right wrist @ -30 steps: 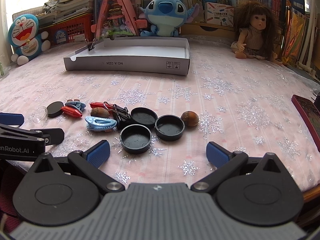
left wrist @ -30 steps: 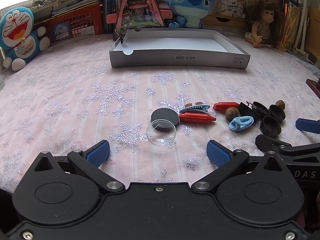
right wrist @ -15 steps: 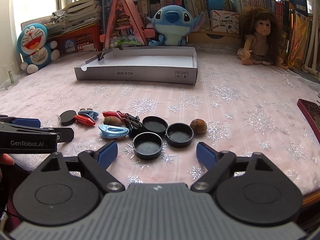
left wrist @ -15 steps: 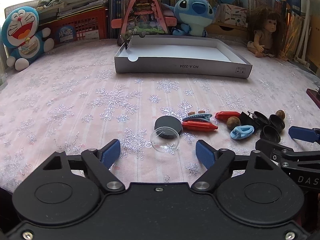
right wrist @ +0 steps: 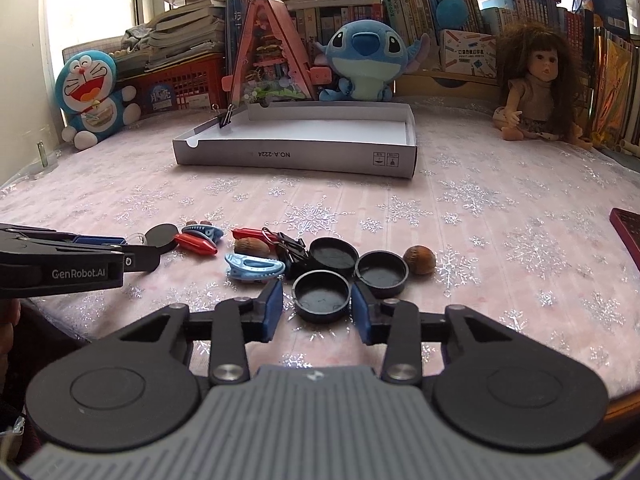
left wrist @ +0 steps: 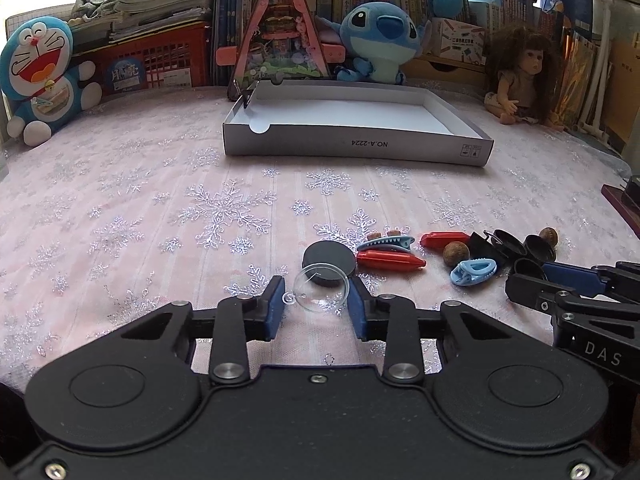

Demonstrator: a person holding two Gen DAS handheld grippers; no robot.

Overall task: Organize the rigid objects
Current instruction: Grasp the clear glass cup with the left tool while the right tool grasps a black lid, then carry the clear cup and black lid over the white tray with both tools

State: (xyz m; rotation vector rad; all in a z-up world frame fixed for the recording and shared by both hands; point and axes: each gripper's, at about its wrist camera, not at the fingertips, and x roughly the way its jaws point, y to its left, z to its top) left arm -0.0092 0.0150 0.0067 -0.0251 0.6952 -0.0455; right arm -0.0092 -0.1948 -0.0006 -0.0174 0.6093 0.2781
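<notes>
Clear dome [left wrist: 320, 287] at lower centre: light, slick, thin, so I take it gently across its rim as my left claw [left wrist: 316, 305] closes around it. Black cap [right wrist: 322, 295], stiff, sits between my closing right claw [right wrist: 317, 307] on the tabletop [right wrist: 500, 216].

The left gripper [left wrist: 318, 302] is closing around a clear round lid [left wrist: 321, 293], pads just beside its rim. A black disc [left wrist: 329, 261] touches the lid at twelve o'clock; a red clip [left wrist: 390, 260] lies at two o'clock, the grey tray [left wrist: 356, 146] farther off at twelve.
</notes>
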